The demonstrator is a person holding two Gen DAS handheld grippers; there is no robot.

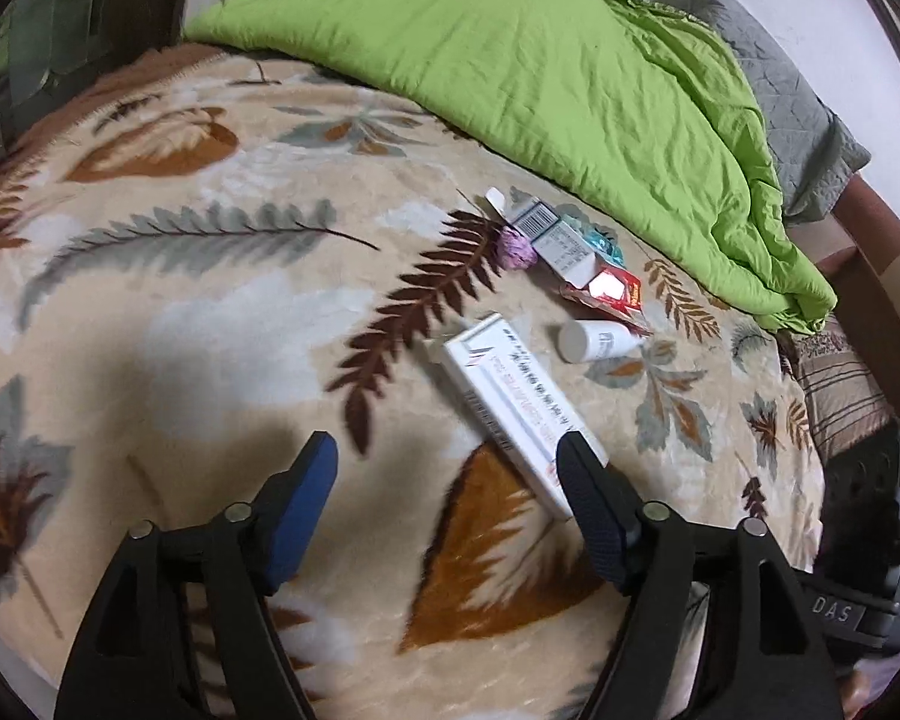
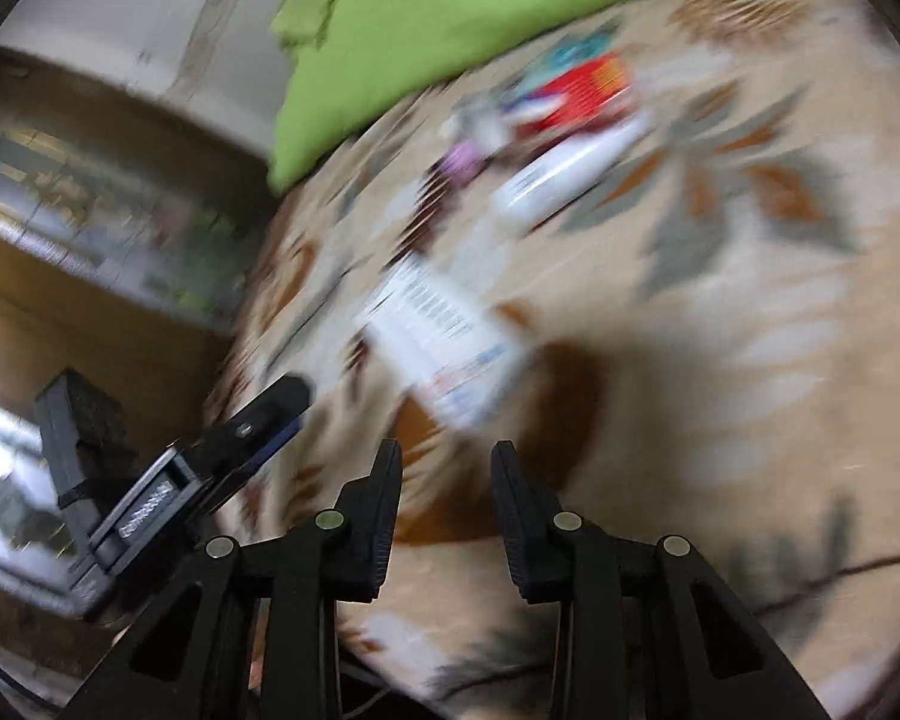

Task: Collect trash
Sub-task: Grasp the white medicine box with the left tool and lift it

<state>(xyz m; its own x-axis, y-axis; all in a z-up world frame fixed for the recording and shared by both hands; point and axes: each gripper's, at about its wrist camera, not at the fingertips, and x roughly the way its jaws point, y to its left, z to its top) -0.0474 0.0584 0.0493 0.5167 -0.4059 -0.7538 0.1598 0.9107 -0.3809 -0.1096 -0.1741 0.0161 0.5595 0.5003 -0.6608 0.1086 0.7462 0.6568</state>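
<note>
Left gripper (image 1: pixel 447 450) spread wide, holding nothing, above the leaf-print blanket (image 1: pixel 210 312). Long white box (image 1: pixel 513 402) lies just past its right finger. Farther: white bottle (image 1: pixel 597 341), red wrapper (image 1: pixel 612 294), grey carton (image 1: pixel 555 237), purple wad (image 1: pixel 517 249), near green quilt (image 1: pixel 540 60). Right gripper (image 2: pixel 446 456) parted, empty; view blurred.

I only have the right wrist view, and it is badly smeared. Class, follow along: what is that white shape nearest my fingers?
Observer: A long white box with printed text, flat on the leaf-patterned blanket.
Operator: Is the left gripper on it?
Observer: No; the left gripper is open, its right finger overlapping the box's near end in view.
Operator: What lies beyond?
Observer: A small white bottle on its side.
</note>
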